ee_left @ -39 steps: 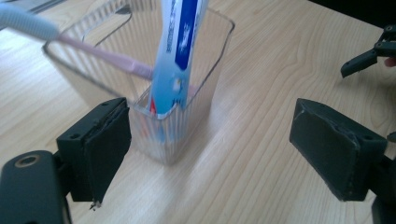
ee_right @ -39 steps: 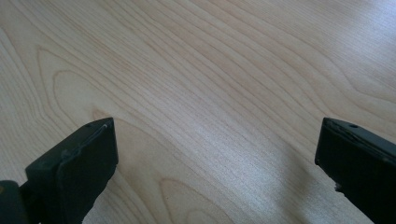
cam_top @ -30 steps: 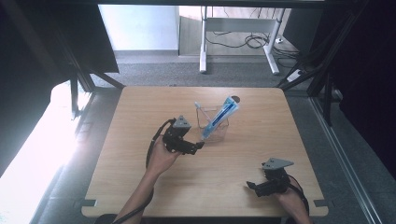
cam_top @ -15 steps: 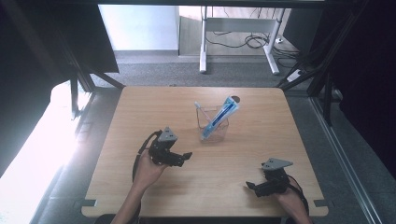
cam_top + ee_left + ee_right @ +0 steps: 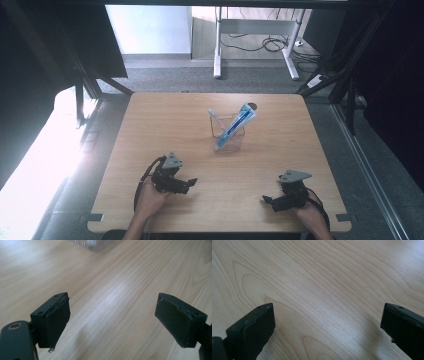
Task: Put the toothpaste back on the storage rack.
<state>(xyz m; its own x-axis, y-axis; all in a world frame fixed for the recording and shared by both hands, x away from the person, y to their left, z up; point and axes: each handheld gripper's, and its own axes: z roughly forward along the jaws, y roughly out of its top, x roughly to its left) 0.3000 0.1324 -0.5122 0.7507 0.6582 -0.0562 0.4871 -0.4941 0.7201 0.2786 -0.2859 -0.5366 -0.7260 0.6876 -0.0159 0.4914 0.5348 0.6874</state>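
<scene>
The cup (image 5: pixel 231 134), with a blue tube (image 5: pixel 235 125) leaning in it, stands mid-tabletop (image 5: pixel 150 130), well apart from both grippers; the left gripper (image 5: pixel 186 184) and right gripper (image 5: pixel 268 201) rest low with jaws released, gripping nothing; any further withdrawal should stay low and clear of the cup.

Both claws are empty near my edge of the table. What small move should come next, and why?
Probably none beyond resting: the toothpaste tube and toothbrush already stand in the clear cup, and the left claw and right claw are open over bare table.
</scene>
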